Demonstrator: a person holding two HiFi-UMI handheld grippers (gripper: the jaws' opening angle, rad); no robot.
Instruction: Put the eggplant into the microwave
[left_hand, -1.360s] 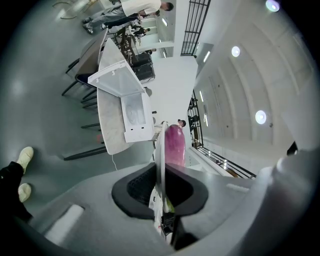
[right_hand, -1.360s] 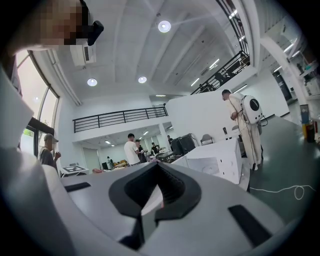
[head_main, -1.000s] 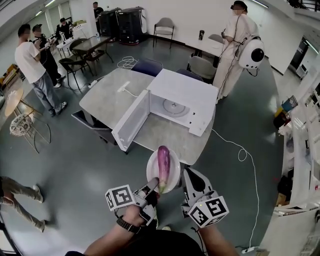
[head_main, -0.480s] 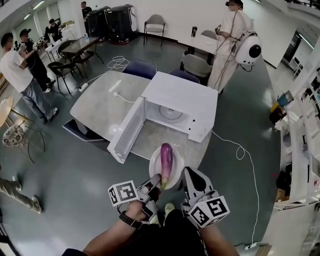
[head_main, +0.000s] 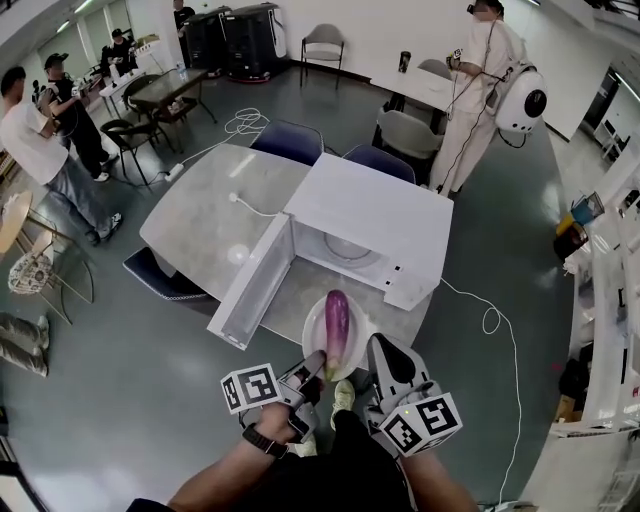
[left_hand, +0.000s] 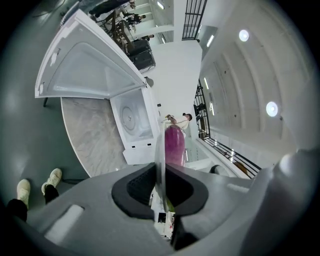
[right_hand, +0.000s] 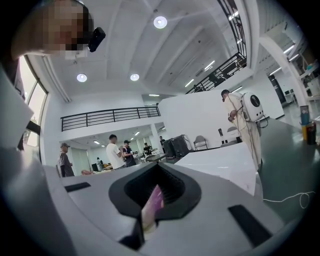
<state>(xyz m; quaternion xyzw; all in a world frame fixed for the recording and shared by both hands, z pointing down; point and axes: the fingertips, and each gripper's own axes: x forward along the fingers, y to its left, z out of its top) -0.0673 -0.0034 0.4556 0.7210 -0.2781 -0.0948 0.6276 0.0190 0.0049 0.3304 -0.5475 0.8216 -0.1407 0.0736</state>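
Purple eggplant (head_main: 338, 320) lies loose on the plate (head_main: 311, 336) pinched by left gripper (head_main: 312, 366) and right gripper (head_main: 373, 351), so tilting could roll it off

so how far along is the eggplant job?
Done: the microwave door hangs open, nothing but the turntable inside. In hand: the eggplant lies on a plate, gripped at its near rim by the left gripper and right gripper, short of the microwave. Left: carry it to the opening and set the eggplant inside.
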